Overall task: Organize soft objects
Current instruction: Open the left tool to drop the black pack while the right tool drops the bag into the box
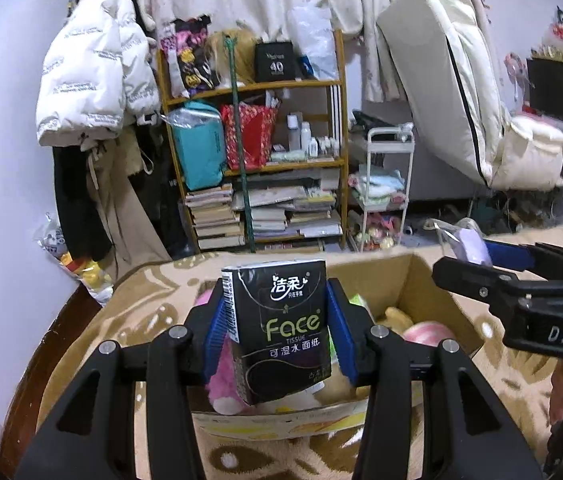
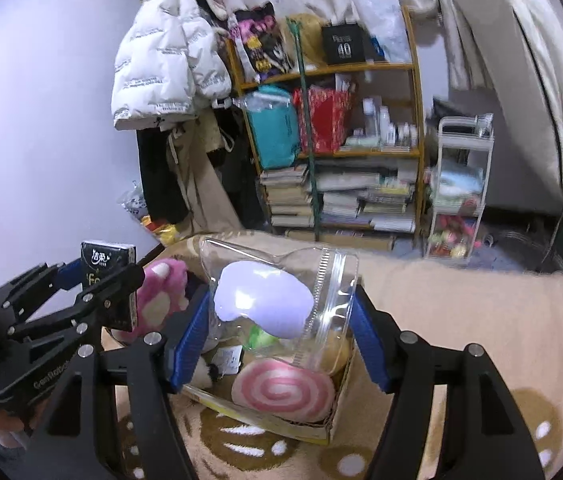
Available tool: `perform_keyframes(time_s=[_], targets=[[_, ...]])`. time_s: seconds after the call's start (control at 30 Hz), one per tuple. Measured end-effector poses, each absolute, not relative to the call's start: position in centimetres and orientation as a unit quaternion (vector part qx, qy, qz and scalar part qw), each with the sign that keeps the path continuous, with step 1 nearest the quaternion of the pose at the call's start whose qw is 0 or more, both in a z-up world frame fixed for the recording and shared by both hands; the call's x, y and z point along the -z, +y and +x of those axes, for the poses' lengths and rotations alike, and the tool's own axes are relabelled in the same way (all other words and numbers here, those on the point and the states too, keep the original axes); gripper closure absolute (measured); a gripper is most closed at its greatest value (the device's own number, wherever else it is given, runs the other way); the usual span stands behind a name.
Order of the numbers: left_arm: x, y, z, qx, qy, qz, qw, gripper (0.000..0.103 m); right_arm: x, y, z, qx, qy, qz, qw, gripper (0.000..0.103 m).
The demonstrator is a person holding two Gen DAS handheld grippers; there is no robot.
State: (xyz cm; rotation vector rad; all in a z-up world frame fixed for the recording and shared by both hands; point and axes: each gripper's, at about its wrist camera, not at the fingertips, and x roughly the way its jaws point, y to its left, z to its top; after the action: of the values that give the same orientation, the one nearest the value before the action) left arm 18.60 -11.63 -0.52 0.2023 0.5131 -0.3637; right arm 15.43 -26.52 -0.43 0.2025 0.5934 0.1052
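**Two claws, each loaded, above the cardboard box**

In the left wrist view we see the left claw (image 1: pixel 277 332) narrowly parted, its blue pads pressed on both sides of a black tissue pack (image 1: pixel 279 328) held upright over the cardboard box (image 1: pixel 429 280). This view reads the pack's front label, which the other view gives only at an angle. Behind the pack we glimpse a pink plush toy (image 1: pixel 221 376) and a pink-and-white swirl cushion (image 1: pixel 427 334) in the box. The right claw (image 1: pixel 477 258) enters from the right edge, a pale lilac item between its tips.

In the right wrist view we see the right claw (image 2: pixel 281 316) moderately parted, its pads against the edges of a clear zip bag (image 2: pixel 281 300) containing a lilac soft piece (image 2: pixel 261 300); the bag hangs over the box (image 2: pixel 337 396). Here the swirl cushion (image 2: pixel 283 394) lies fully exposed and the plush toy (image 2: pixel 161 296) shows its paw pads. The left claw (image 2: pixel 101 280) appears at left with the tissue pack (image 2: pixel 109 258).

The box rests on a beige patterned blanket (image 2: pixel 461 320); a cluttered shelf (image 1: pixel 257 160) stands behind.
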Motion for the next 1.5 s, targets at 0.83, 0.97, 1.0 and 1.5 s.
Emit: perform_keyframes(time_s=[0.83, 0.97, 1.0, 1.5], targets=[[0.6, -8.9, 18.1, 0.125, 0.281, 0.096, 0.947, 0.008, 2.2, -25.3, 15.2, -0.072, 0.320, 0.092, 0.940, 0.000], [0.3, -8.4, 16.9, 0.118, 0.274, 0.110, 0.948, 0.005, 1.3, -25.1, 14.1, -0.061, 0.305, 0.077, 0.947, 0.000], [0.2, -8.3, 16.6, 0.116, 0.272, 0.112, 0.949, 0.004, 1.0, -25.1, 13.7, -0.060, 0.299, 0.074, 0.950, 0.000], [-1.9, -4.1, 10.7, 0.080, 0.241, 0.096, 0.963, 0.003, -2.7, -24.1, 7.7, -0.045, 0.233, 0.074, 0.969, 0.000]])
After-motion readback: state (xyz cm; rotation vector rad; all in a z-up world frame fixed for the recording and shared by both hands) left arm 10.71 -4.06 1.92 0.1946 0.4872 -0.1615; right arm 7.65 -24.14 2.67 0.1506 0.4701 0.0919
